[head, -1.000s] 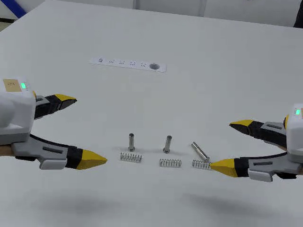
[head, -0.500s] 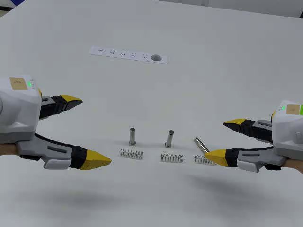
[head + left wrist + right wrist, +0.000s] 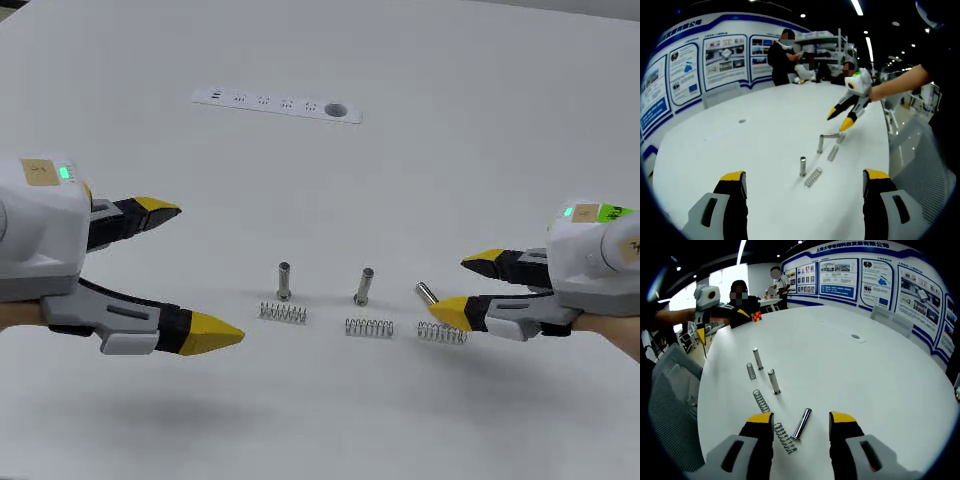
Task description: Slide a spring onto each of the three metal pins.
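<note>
My left gripper (image 3: pixel 205 272) is wide open over the white table (image 3: pixel 500 120) and holds nothing. A little way to the right of its tips the first pin (image 3: pixel 284 280) stands up straight. The first spring (image 3: pixel 283 313) lies just in front of it. Next comes the middle pin (image 3: pixel 364 286), also standing, with the middle spring (image 3: pixel 369 327) near its foot. The third pin (image 3: pixel 427 293) lies on its side, right at the tips of my right gripper (image 3: pixel 450 285), which is open and empty. The third spring (image 3: pixel 441 333) lies just beside one of its jaws. A white power strip (image 3: pixel 277 103) lies far ahead of both grippers. People (image 3: pixel 782 65) stand at the table's far end.
</note>
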Available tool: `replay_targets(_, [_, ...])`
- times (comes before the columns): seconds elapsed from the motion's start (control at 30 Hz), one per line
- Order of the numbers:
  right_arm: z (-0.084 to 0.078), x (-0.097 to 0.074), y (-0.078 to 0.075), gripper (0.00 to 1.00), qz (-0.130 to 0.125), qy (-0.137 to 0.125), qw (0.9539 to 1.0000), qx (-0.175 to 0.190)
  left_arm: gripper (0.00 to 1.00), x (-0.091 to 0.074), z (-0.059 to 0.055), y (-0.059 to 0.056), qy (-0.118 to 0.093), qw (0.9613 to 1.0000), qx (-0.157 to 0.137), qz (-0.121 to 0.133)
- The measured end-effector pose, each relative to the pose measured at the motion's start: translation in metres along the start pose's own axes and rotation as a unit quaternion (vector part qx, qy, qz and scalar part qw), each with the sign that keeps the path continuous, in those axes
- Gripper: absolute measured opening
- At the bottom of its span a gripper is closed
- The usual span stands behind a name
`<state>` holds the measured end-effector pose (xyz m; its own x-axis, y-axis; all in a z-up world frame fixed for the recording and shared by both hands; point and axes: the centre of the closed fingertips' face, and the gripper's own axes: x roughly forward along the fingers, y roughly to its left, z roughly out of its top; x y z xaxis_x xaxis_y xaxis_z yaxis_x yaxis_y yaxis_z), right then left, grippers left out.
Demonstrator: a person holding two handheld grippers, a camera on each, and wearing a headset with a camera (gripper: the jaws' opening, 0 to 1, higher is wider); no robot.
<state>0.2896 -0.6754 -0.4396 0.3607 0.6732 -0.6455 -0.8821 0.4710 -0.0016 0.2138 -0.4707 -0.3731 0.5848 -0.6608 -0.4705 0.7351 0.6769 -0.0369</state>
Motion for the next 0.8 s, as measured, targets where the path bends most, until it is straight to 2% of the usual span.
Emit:
replay_targets(0.03, [-0.002, 0.003, -0.002, 0.45, -0.005, 0.006, 1.0, 0.003, 0.98, 0.0, 0.002, 0.0, -0.005, 1.0, -0.003, 0.001])
replay_targets(0.17, [-0.009, 0.011, -0.004, 0.4, -0.008, 0.027, 0.9995, 0.016, 0.98, -0.002, 0.002, 0.002, -0.005, 1.0, -0.004, 0.003])
replay_targets(0.23, [-0.01, 0.014, -0.006, 0.35, -0.007, 0.03, 0.9993, 0.021, 0.98, -0.002, 0.0, 0.003, -0.003, 1.0, -0.006, 0.004])
replay_targets(0.43, [-0.011, 0.023, -0.005, 0.32, -0.003, 0.039, 0.9983, 0.043, 0.98, -0.001, -0.005, 0.004, 0.007, 1.0, -0.005, 0.003])
replay_targets(0.6, [-0.014, 0.032, -0.008, 0.27, -0.01, 0.048, 0.9966, 0.066, 0.98, 0.0, -0.001, 0.002, -0.002, 0.9999, -0.013, -0.001])
replay_targets(0.8, [-0.018, 0.04, -0.005, 0.23, -0.013, 0.067, 0.9962, 0.054, 0.98, 0.0, -0.001, 0.003, -0.001, 0.9999, -0.011, 0.003])
